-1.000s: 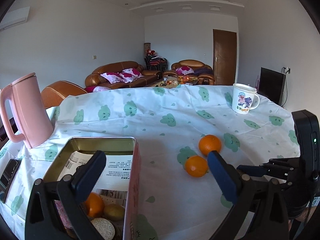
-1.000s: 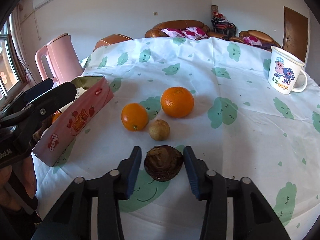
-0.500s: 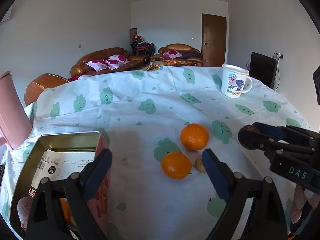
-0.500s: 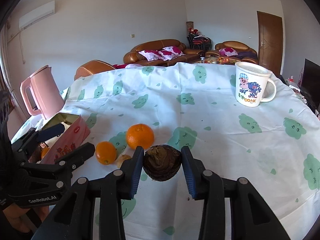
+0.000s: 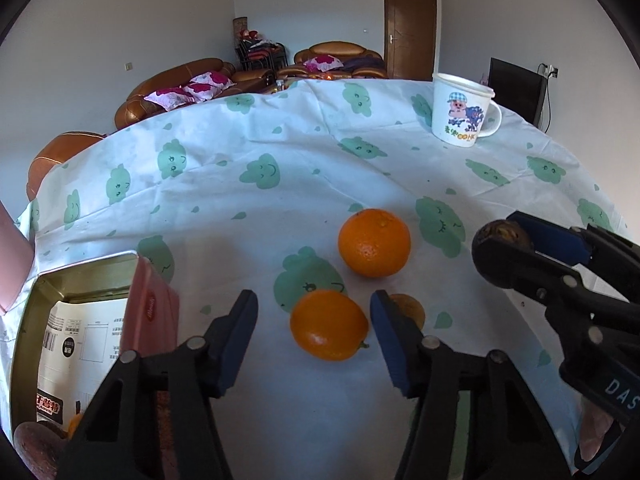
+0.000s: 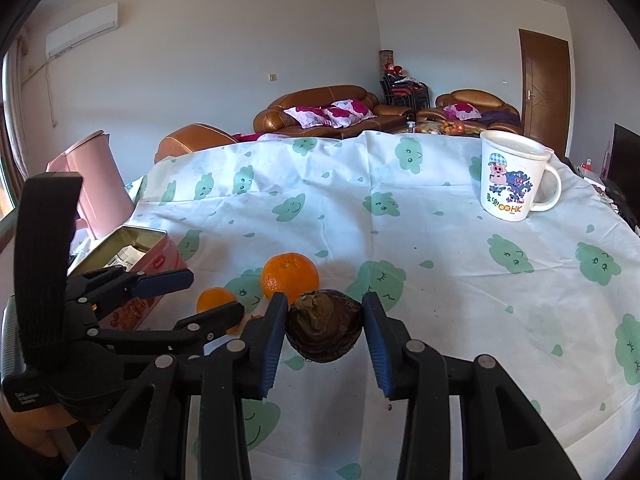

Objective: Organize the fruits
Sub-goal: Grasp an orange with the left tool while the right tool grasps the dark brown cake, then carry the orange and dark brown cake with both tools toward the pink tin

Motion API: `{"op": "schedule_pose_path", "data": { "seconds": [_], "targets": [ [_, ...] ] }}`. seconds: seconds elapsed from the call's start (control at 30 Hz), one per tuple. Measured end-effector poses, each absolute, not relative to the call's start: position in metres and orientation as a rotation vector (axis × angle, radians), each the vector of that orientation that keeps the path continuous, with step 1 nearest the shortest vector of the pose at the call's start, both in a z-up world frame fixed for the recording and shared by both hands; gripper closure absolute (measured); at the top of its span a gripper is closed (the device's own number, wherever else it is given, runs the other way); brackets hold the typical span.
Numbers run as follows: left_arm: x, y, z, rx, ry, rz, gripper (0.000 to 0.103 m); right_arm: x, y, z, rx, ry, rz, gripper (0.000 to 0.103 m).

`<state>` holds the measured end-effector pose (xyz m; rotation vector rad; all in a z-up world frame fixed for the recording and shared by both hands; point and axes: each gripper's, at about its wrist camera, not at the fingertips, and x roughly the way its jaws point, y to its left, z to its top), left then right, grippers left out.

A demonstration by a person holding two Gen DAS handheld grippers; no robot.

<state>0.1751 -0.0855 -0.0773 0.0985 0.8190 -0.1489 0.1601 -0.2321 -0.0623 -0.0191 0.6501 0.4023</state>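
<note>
Our left gripper (image 5: 314,334) has swung from the pink tin box (image 5: 154,316) to the smaller round orange (image 5: 328,330).
Jaws closing, not touching — our right gripper (image 6: 324,330) grips the dark wrinkled fruit (image 6: 325,330), lifted for boxing.

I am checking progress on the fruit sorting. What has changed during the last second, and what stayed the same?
The left claw left the tin, came over the smaller orange and is closing around it, not yet touching. The right claw lifted the dark fruit off the table. Both oranges, the small brown fruit and mug stayed.

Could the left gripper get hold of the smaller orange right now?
Probably yes: the left gripper has its closing jaws either side of the smaller orange, nothing lying between. The right gripper, holding a dark fruit, stays aside.
</note>
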Motion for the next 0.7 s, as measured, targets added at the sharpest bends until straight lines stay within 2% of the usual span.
{"op": "schedule_pose_path", "data": {
  "seconds": [0.13,0.7],
  "targets": [
    [0.184,-0.083,-0.085,0.054,0.877,-0.187,0.062,0.163,-0.232,-0.064,-0.013,0.667,0.417,0.063],
    [0.144,-0.064,-0.048,-0.006,0.579,-0.131,0.062,0.137,-0.236,-0.048,-0.011,0.511,0.467,0.063]
  ]
}}
